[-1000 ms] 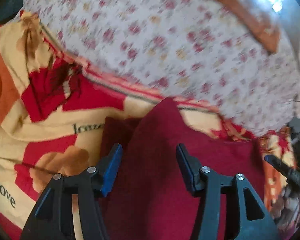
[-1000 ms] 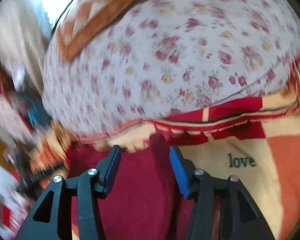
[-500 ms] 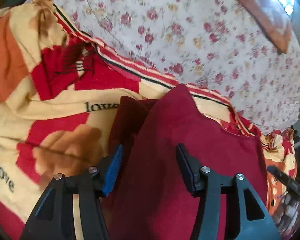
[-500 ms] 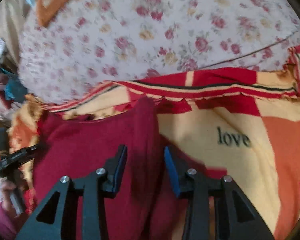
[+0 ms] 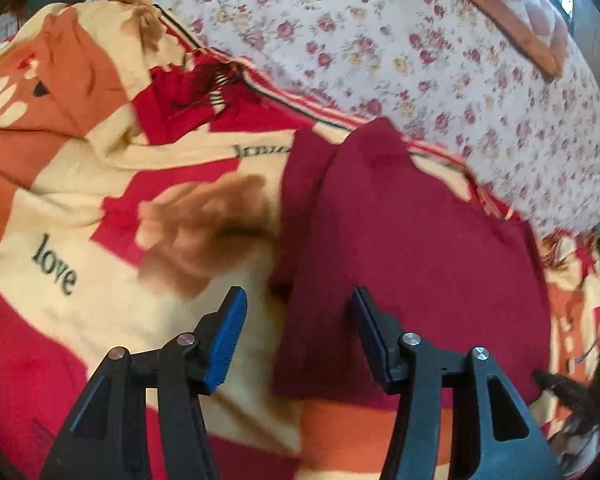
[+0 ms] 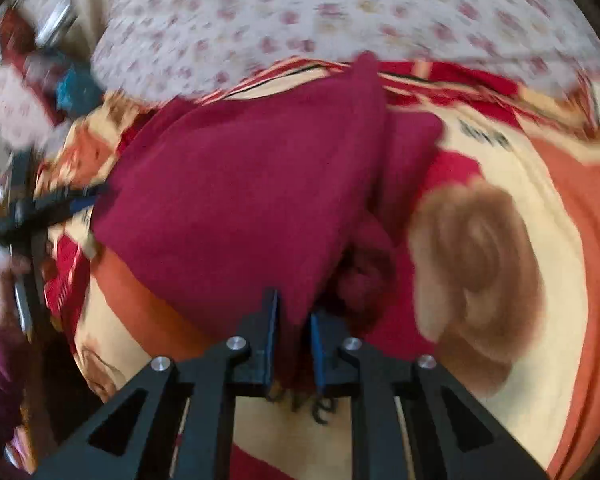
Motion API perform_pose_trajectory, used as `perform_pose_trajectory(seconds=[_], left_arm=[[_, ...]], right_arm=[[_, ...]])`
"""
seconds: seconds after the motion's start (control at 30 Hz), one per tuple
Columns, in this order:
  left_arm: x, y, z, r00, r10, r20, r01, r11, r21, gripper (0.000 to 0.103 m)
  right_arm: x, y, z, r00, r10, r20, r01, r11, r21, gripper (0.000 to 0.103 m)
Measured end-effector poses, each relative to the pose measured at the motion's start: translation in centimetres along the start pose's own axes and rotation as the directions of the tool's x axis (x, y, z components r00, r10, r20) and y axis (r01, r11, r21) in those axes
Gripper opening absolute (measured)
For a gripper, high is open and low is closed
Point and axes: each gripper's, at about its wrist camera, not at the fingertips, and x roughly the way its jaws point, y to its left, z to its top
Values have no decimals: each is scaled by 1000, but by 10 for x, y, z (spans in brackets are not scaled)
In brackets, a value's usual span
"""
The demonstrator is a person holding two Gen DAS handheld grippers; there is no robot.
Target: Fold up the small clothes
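A dark red garment (image 5: 412, 240) lies partly folded on a patterned blanket (image 5: 80, 216). In the left wrist view my left gripper (image 5: 298, 316) is open and empty, its jaws wide apart over the garment's left edge. In the right wrist view the garment (image 6: 240, 192) is drawn up into a fold. My right gripper (image 6: 294, 320) is shut on the garment's near edge and holds it between its blue pads. My left gripper shows at the far left of the right wrist view (image 6: 60, 204).
The blanket (image 6: 540, 208) is red, cream and orange with "love" printed on it. Behind it lies a white floral bedsheet (image 5: 440, 48) and an orange pillow (image 5: 512, 12). Clutter sits off the bed's left side (image 6: 40, 60) in the right wrist view.
My right gripper has closed on the garment's edge and pulled back, lifting a fold. My left gripper has drawn back and left, staying open.
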Motion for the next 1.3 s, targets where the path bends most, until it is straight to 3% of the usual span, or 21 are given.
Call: perform_pose_trajectory(seconds=[0.1,0.2,0.23,0.27,0.33,0.43,0.5,0.57,0.67,0.83,0.93,1.3], left_arm=[[-1,0,-5,1000,26,5,-27,999,28,34],[-4,-5,-6,998,53,32,-54,998,44,34],[-4,-8,-6,997,61,43,-63,997,51,34],[-3,-11,-6,997,66,50,-69,996,58,34],[0,-16,-7,996,69,51,-72,995,65,34],[3,-17,-10,996,73,55,-76,995,58,34],[3,-16,-11,996,71,60,-74,996,51,34],[3,-14,-13,996,64,59,-67,997,45,34],[5,-11,-13,997,47,55,-49,998,32,34],[8,-7,-15,998,23,64,-24,1000,13,34],[9,-5,-14,998,10,67,-11,1000,10,34],[9,8,-10,994,-67,81,72,996,-60,34]], right_arm=[[-10,8,3,999,-36,-5,36,999,-26,18],[-43,29,18,989,-118,92,127,987,-96,26],[-49,34,22,986,-120,116,133,985,-110,38],[-55,45,32,983,-101,150,123,983,-140,58],[-50,60,50,986,-62,152,89,980,-175,78],[-19,93,72,994,-10,112,38,968,-249,78],[10,119,85,994,-19,111,52,952,-300,71],[35,137,94,995,-1,103,34,947,-320,55],[83,167,110,999,18,48,-1,941,-339,51],[149,198,130,1000,3,-21,-10,930,-368,50],[181,214,144,999,-34,-20,23,921,-388,50],[235,236,186,992,-115,-50,88,920,-381,51]])
